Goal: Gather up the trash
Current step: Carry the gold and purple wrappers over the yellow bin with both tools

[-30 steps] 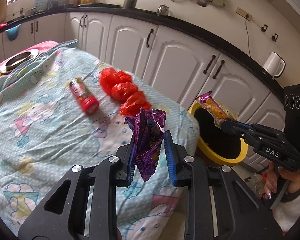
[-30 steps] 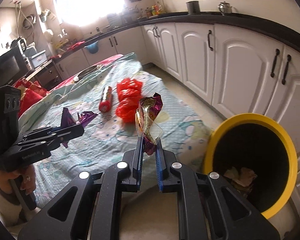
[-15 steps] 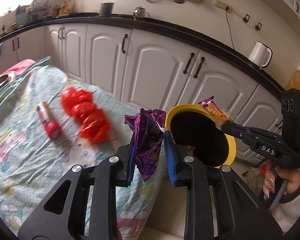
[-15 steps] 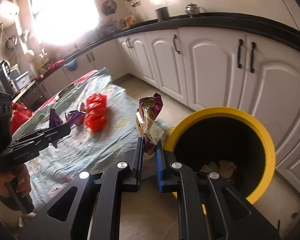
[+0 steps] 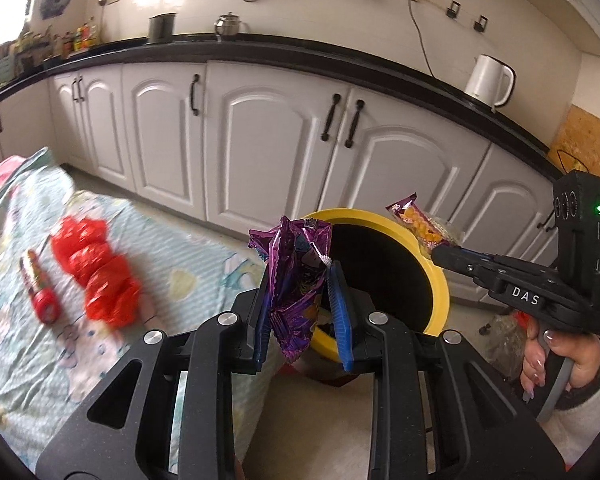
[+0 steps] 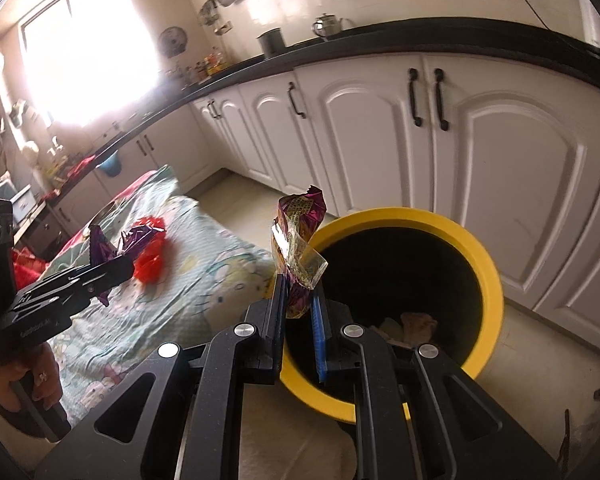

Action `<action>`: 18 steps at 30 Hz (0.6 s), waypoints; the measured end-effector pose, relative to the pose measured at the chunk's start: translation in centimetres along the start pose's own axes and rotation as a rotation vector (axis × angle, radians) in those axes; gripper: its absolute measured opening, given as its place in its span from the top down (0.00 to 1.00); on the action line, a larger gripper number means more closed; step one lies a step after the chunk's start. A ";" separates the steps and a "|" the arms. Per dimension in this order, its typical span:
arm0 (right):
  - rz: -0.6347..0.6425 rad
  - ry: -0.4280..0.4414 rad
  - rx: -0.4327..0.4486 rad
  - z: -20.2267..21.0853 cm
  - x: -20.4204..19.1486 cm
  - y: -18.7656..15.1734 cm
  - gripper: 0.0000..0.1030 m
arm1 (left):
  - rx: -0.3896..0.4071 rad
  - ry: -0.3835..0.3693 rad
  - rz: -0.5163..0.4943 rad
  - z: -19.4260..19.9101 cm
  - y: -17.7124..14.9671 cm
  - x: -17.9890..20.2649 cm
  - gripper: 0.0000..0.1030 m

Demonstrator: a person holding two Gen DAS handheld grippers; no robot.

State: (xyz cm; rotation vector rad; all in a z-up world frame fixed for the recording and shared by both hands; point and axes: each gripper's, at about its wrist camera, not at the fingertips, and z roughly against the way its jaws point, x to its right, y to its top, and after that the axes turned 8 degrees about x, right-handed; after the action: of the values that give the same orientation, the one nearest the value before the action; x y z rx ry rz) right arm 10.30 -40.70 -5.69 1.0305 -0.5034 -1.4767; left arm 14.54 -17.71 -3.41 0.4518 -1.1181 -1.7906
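I see the table (image 5: 28,368) under its cartoon-print cloth on my left, and the yellow-rimmed bin (image 5: 440,292) on the floor off its near corner, in front of the white cabinets (image 5: 284,140). The bin's mouth is open, with some crumpled paper at the bottom. My right gripper (image 6: 298,300) has its fingers pinched narrow on a purple-and-clear snack wrapper (image 6: 298,236), held upright at the bin's rim, I'd judge so it falls inside on release. My left gripper (image 5: 302,300) has its fingers closed on a crumpled purple foil wrapper (image 5: 296,276), over the gap between the table's corner and the bin, waiting its turn, I think. The red plastic bag (image 5: 96,272) and small red tube (image 5: 40,296) lie on the table near its far edge. Nothing blocks the drop; the right gripper crowds the bin mouth.
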 end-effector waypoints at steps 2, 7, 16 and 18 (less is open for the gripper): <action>-0.017 -0.010 0.002 0.1 0.8 -0.1 0.88 | -0.005 -0.009 -0.011 -0.7 0.1 0.5 0.81; -0.053 -0.042 0.005 0.4 2.6 -0.5 0.88 | -0.031 -0.042 -0.014 -2.5 0.2 1.6 0.81; -0.110 -0.088 0.001 0.5 5.3 -1.2 0.88 | -0.061 -0.083 -0.043 -5.2 0.6 3.4 0.81; -0.120 -0.096 -0.002 0.5 5.8 -1.4 0.88 | -0.066 -0.090 -0.050 -5.8 0.7 3.9 0.81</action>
State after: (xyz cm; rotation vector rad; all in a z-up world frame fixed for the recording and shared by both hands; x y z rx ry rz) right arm 9.70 -46.00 -8.35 1.0060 -0.5154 -1.6389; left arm 17.09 -23.98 -5.17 0.3657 -1.1136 -1.9019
